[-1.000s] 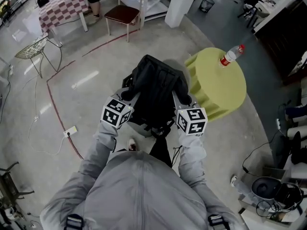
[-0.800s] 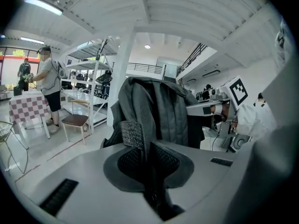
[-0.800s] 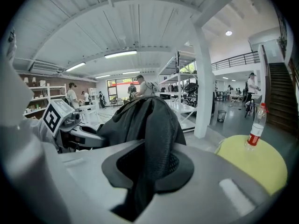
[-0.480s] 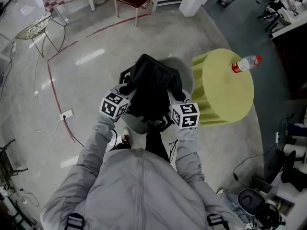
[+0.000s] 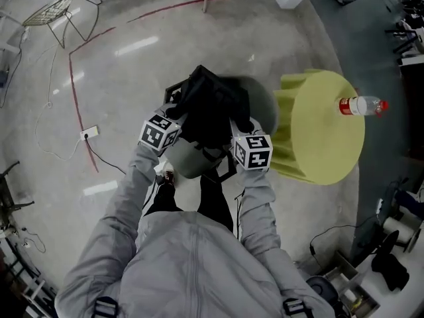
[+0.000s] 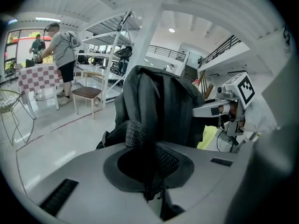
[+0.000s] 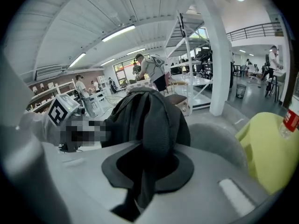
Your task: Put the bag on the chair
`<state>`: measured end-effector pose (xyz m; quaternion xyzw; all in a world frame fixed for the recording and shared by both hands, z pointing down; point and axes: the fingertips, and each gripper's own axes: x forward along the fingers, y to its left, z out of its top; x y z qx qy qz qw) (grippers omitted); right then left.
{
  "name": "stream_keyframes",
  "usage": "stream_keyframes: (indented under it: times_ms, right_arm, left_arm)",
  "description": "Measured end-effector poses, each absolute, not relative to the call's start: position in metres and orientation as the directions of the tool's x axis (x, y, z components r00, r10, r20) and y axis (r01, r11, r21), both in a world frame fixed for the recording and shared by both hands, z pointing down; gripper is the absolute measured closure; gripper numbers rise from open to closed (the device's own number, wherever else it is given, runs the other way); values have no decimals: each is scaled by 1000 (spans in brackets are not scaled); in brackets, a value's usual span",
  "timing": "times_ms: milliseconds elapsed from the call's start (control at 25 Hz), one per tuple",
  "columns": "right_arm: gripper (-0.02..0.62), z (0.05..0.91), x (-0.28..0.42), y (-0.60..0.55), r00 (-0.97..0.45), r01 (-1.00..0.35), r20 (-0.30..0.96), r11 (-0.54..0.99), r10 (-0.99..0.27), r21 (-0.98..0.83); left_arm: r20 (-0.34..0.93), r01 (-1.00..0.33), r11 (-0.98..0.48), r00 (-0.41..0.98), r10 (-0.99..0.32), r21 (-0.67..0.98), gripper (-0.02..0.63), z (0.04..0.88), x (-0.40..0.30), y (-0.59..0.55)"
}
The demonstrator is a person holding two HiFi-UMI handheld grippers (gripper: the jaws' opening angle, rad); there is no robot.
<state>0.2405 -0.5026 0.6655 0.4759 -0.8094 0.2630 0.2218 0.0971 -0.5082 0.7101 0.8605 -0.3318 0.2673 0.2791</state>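
I hold a black backpack (image 5: 212, 108) up between both grippers. My left gripper (image 5: 179, 123) is shut on a strap at the bag's left side, and my right gripper (image 5: 237, 130) is shut on a strap at its right side. In the left gripper view the bag (image 6: 159, 106) rises ahead and its mesh strap runs into the left gripper (image 6: 147, 171). In the right gripper view the bag (image 7: 149, 118) hangs the same way from the right gripper (image 7: 142, 176). A grey rounded chair (image 5: 189, 161) shows just under and behind the bag.
A yellow-green round table (image 5: 324, 128) with a lying plastic bottle (image 5: 361, 105) stands close on the right. A socket strip (image 5: 88, 133) with cables and a red floor line (image 5: 76, 98) lie left. A wire chair (image 5: 50, 12) stands far left. A person (image 6: 60, 50) stands by a checkered table.
Both grippers keep hold of the bag. The view has tipped down and forward, so more of the grey chair shows under the bag, and the yellow table and bottle have slid right.
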Motion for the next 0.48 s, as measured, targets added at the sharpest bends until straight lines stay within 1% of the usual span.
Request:
stream_keyframes:
  times_ms: [240, 360, 480]
  right_arm:
    - [545, 719, 246, -517, -457, -882, 673, 392, -582, -261]
    - [541, 742, 251, -521, -454, -879, 712, 400, -535, -260]
    - [541, 756, 255, -525, -443, -883, 734, 394, -514, -257]
  left_arm:
    - [705, -740, -597, 599, -379, 309, 569, 755, 100, -522]
    - [725, -744, -585, 592, -353, 322, 568, 775, 103, -527]
    - [734, -743, -577, 592, -333, 338, 568, 791, 106, -531]
